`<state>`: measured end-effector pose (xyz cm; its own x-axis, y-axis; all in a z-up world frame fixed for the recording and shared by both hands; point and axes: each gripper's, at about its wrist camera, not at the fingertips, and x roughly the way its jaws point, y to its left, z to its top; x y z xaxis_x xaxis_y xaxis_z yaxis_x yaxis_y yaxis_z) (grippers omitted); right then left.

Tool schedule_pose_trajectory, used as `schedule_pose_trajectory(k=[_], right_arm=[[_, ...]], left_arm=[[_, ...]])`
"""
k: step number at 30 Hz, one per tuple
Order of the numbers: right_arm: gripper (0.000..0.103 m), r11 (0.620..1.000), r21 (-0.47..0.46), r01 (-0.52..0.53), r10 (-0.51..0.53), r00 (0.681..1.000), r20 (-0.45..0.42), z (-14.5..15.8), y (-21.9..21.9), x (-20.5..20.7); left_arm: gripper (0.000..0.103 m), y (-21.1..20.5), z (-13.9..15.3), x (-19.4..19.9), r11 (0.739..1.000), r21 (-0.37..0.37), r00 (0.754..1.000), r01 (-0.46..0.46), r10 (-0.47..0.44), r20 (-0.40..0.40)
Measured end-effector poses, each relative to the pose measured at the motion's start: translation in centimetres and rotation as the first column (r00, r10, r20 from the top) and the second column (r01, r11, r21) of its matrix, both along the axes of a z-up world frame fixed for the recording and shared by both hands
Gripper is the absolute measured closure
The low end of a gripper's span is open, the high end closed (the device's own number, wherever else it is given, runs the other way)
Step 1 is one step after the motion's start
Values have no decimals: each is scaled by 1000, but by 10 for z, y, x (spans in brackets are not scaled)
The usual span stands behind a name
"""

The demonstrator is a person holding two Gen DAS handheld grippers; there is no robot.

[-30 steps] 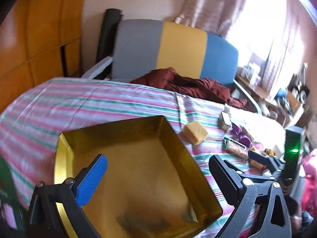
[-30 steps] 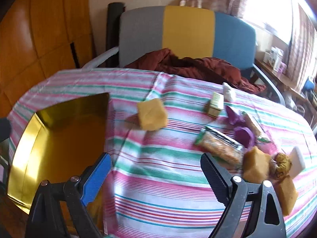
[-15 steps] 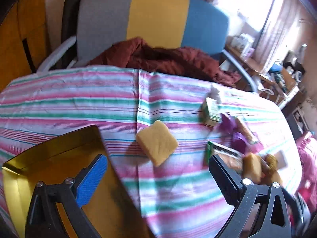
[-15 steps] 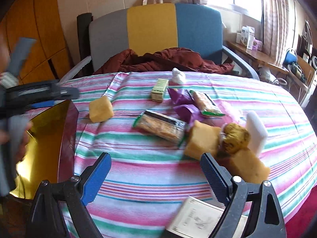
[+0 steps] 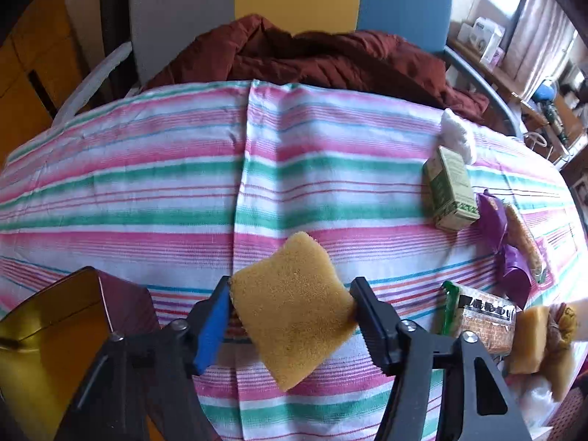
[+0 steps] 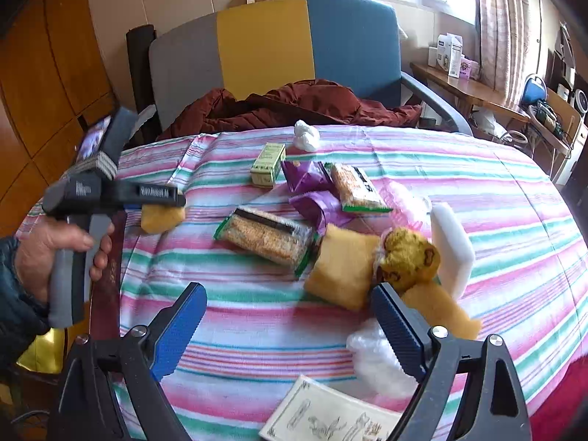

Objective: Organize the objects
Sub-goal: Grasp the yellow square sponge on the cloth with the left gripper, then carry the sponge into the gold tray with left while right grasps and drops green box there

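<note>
So the striped table (image 6: 257, 316) has a big bare patch on the near-left side and across the far-left part by the chair (image 6: 264, 44); all the clutter is bunched toward the right half. The gold tin (image 5: 47, 334) sits at the left edge of the table, partly hanging past the cloth as far as I can tell, with its dark red outer wall facing the pile.

Left gripper (image 5: 290, 312): its jaws have just been closing, and the pads are now pressed into both sides of a sponge (image 5: 294, 308), squashing its edges in a bit. That sponge is right beside the tin's corner; whether it's lifted or on the cloth I can't tell. In the right wrist view you can see the hand (image 6: 47, 250) squeezing the handle.

Right gripper (image 6: 290, 327): jaws wide apart, nothing between them, hovering over the near edge by a paper leaflet (image 6: 330, 415) and some clear plastic wrap (image 6: 375, 360).

Count: four yellow sponges, including the gripped one, one white sponge (image 6: 452, 246), two cracker packs, one green box (image 6: 268, 163), one purple wrapper (image 6: 312, 191), one white wad (image 6: 307, 135), one brown plush thing (image 6: 408, 257).
</note>
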<state>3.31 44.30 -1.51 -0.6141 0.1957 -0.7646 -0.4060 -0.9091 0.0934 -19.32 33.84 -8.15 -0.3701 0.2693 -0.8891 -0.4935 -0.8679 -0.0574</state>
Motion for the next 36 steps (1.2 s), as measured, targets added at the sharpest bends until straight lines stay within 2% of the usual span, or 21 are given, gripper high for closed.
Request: schedule_pose_trajectory(k=[3, 9, 12, 16, 22, 23, 24, 26, 28, 32, 36], right_arm=[[15, 1000, -22, -3, 3, 1000, 0, 6, 9, -18], [26, 997, -39, -73, 73, 997, 9, 8, 26, -84], [29, 996, -66, -63, 67, 997, 48, -6, 44, -129], [32, 998, -46, -37, 41, 995, 96, -24, 62, -179], [34, 998, -58, -18, 28, 984, 174, -57, 80, -228], [39, 997, -65, -28, 40, 982, 186, -62, 82, -233], [49, 996, -80, -42, 58, 976, 210, -69, 82, -239], [67, 993, -99, -65, 87, 969, 231, -76, 80, -244], [73, 994, -81, -79, 95, 970, 223, -72, 74, -239], [73, 987, -101, -122, 134, 982, 131, -43, 58, -213], [73, 969, -96, -229, 234, 971, 45, -10, 16, -185]], left_arm=[[45, -6, 7, 4, 1000, 23, 999, 18, -17, -28], [45, -40, 48, 30, 985, 166, 997, 44, -32, -73], [44, -64, 67, 48, 973, 225, 996, 52, -33, -89], [44, -100, 87, 70, 962, 266, 993, 57, -27, -118], [43, -147, 95, 85, 955, 297, 993, 7, 29, -117], [43, -155, 96, 87, 954, 301, 992, -3, 40, -116], [43, -162, 97, 89, 953, 303, 992, -16, 53, -115], [43, -177, 97, 93, 953, 301, 990, -41, 78, -113], [43, -190, 97, 97, 952, 299, 987, -63, 103, -120], [42, -216, 94, 99, 947, 295, 980, -127, 165, -108], [42, -237, 89, 104, 949, 263, 971, -174, 210, -114]])
